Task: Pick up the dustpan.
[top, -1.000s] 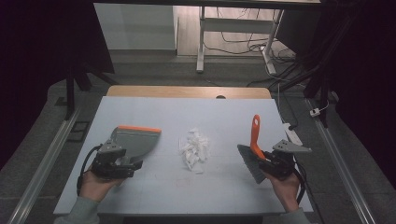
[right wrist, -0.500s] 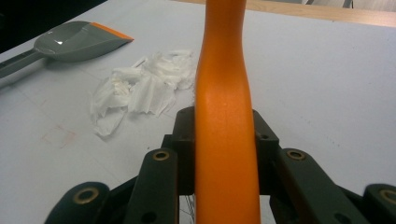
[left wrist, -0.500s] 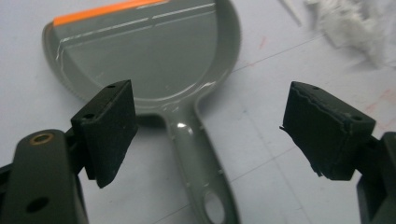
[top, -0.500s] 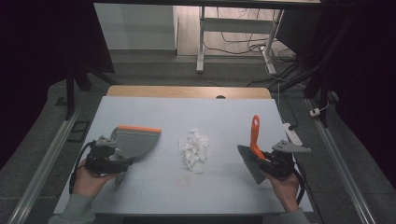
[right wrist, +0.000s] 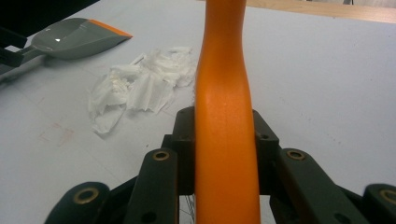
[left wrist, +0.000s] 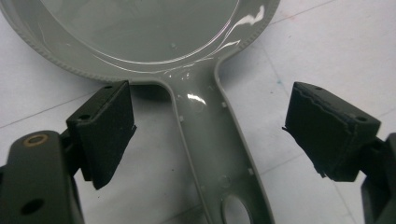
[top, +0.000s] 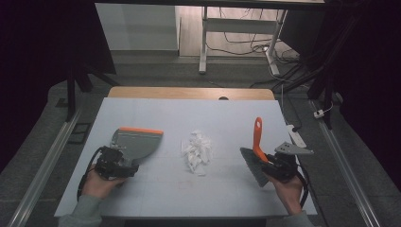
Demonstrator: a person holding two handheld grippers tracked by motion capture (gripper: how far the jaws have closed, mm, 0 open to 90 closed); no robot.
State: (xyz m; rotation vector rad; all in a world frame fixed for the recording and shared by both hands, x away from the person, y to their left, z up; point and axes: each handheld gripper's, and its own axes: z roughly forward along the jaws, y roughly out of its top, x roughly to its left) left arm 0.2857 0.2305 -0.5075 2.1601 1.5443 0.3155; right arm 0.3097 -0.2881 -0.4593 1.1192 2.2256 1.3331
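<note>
Dark room seen beyond, cables strewn on floor (top: pixel 246 42). Pale counter (top: pixel 227 118) lit, wooden strip at far edge. Grey dustpan (top: pixel 137 142) laid at left, handle flanked by spread, untouching jaws of left hand-held gripper (top: pixel 116 163). Orange-handled brush (top: pixel 255 151) pinched by right hand-held gripper (top: pixel 272 165). Crumpled paper pile (top: pixel 196 149) placed between them.

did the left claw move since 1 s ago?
Yes. In the high view the left claw has slid left along the dustpan handle, away from the tissue pile. It now sits open around the handle, farther from the pan.
</note>
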